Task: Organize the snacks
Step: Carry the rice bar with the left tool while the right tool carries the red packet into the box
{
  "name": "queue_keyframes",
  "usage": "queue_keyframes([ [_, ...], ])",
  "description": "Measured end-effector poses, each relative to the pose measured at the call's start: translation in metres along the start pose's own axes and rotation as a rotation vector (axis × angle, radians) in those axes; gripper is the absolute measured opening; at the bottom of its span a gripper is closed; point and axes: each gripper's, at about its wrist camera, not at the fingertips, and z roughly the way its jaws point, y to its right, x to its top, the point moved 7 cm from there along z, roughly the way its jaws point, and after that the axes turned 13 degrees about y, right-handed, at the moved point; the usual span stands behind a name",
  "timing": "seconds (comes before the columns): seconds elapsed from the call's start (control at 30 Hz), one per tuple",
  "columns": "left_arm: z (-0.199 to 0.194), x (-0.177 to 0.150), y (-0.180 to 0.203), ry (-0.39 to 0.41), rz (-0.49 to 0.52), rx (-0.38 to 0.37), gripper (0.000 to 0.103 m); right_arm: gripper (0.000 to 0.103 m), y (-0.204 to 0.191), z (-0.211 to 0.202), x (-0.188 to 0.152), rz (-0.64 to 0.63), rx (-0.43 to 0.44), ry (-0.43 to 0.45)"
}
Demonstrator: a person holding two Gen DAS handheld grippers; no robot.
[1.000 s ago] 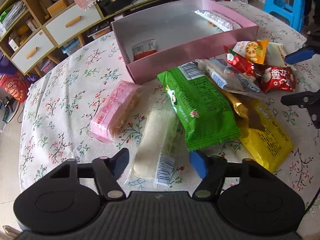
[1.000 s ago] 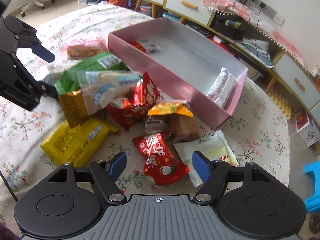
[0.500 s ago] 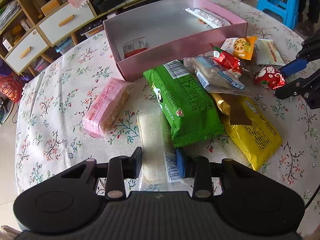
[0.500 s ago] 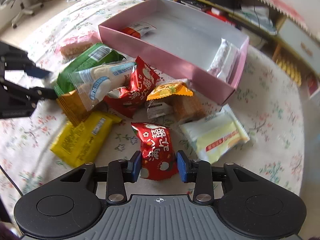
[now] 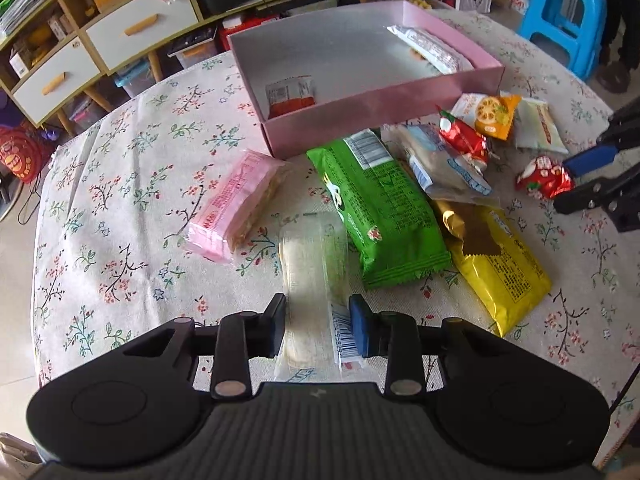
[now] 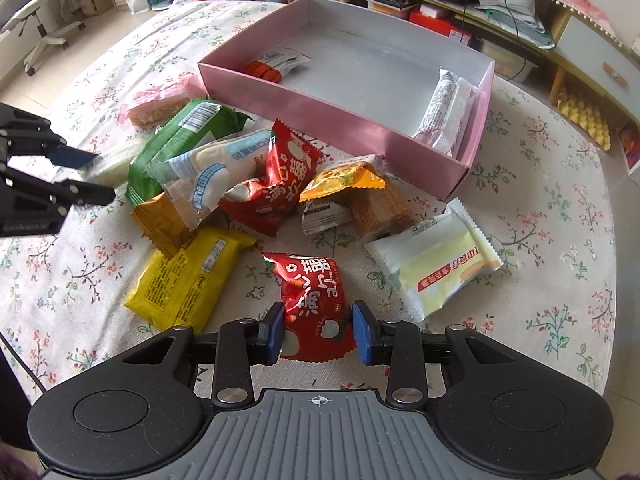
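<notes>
My left gripper [image 5: 318, 316] is shut on the near end of a long pale cake in a clear wrapper [image 5: 312, 256], which lies on the floral tablecloth. My right gripper [image 6: 318, 322] is shut on a small red packet [image 6: 314, 288] with white characters. From the left wrist view that red packet [image 5: 544, 176] sits between the right gripper's fingers at the far right. The pink box [image 5: 380, 116] stands beyond the snack pile, holding a red-and-white packet [image 5: 290, 96] and a long white bar [image 5: 430, 48]. The left gripper [image 6: 92, 176] shows at the left edge of the right wrist view.
Loose on the cloth lie a green packet [image 5: 380, 208], a yellow packet [image 5: 500, 264], a pink wafer pack [image 5: 236, 204], a blue-and-clear cake [image 6: 208, 172], a larger red packet [image 6: 276, 184], an orange-topped packet [image 6: 344, 180] and a pale yellow one [image 6: 436, 264]. Shelves and a blue stool [image 5: 568, 16] stand beyond the table.
Both grippers went from wide open to shut, the left on the pale cake, the right on the small red packet. The right wrist rolled a little.
</notes>
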Motion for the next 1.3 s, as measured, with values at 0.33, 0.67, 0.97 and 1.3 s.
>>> queue_keyframes([
  [0.33, -0.021, 0.013, -0.012, 0.063, -0.103, -0.045, 0.022, 0.032, 0.003, -0.015, 0.008, 0.087, 0.045, 0.006],
  [0.67, -0.028, 0.023, -0.019, 0.106, -0.145, -0.035, 0.020, 0.032, 0.002, -0.024, 0.015, 0.114, 0.062, 0.038],
  [0.97, -0.039, 0.034, -0.024, 0.162, -0.187, -0.045, 0.019, 0.032, 0.003, -0.032, 0.024, 0.134, 0.068, 0.075],
  [1.3, -0.052, 0.059, -0.031, 0.273, -0.276, -0.063, 0.019, 0.032, 0.010, -0.042, 0.042, 0.171, 0.064, 0.126],
])
